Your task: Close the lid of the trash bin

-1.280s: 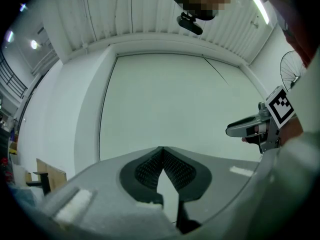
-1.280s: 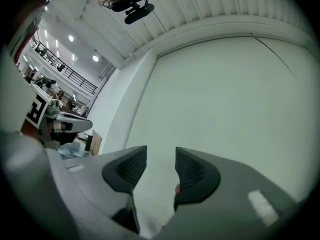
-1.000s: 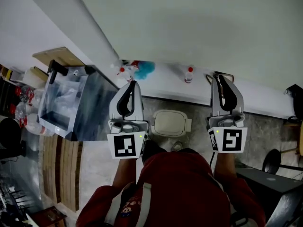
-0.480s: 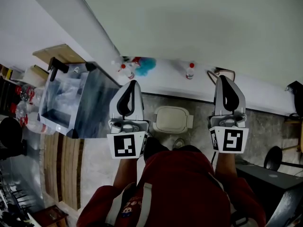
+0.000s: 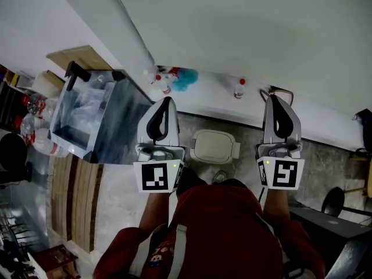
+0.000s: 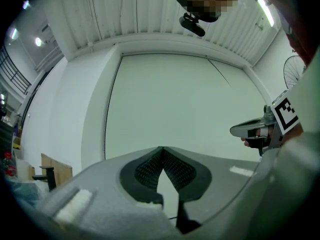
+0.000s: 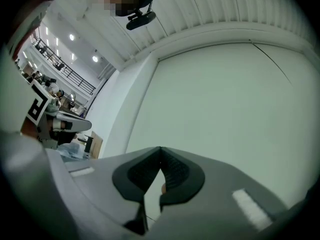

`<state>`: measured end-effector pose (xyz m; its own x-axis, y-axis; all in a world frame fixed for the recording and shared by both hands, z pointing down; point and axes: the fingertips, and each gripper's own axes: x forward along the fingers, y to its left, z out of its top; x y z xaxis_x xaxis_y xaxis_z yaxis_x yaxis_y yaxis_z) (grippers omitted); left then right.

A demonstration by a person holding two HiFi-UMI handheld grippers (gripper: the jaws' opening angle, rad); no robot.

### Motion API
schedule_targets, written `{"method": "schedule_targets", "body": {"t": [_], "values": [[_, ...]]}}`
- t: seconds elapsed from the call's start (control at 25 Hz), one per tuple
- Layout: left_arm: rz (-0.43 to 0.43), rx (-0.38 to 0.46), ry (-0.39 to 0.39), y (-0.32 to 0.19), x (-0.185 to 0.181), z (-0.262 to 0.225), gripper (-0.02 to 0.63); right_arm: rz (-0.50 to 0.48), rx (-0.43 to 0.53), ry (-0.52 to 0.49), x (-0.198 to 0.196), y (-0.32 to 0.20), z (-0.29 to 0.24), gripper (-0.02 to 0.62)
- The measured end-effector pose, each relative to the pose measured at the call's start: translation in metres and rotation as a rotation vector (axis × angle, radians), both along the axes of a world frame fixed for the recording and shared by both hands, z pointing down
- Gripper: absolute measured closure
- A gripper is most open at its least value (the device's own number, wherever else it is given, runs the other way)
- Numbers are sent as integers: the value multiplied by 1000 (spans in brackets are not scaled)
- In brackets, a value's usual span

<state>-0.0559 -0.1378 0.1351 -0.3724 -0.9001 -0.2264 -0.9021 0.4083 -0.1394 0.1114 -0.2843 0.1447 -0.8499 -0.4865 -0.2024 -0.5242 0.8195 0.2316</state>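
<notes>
Above the trash bin (image 5: 215, 147), left claw (image 5: 165, 100) and right claw (image 5: 274, 97) point forward, jaws together.

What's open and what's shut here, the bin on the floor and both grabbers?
Cream plastic trash bin lid: down, closed.
Left gripper: shut, nothing between the jaws.
Right gripper: shut, nothing between the jaws.
Small white bottle with red cap: standing upright.

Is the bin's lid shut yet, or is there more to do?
Done, it seems: the small beige plastic trash bin on the floor has its lid lying flat, so it looks closed. In hand: nothing; the left gripper and right gripper are held either side of it, jaws together and empty. Left: probably nothing, though from above a small gap would not show.
</notes>
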Motion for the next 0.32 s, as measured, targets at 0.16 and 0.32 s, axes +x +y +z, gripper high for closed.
{"method": "schedule_targets", "body": {"t": [0.16,0.32], "values": [[-14,-3,8,4,-4,1,603,-6,0,0,-1,0,-1,595],[-19,-6,4,4,-7,4,603,-3,3,6,-1,0,2,595]]}}
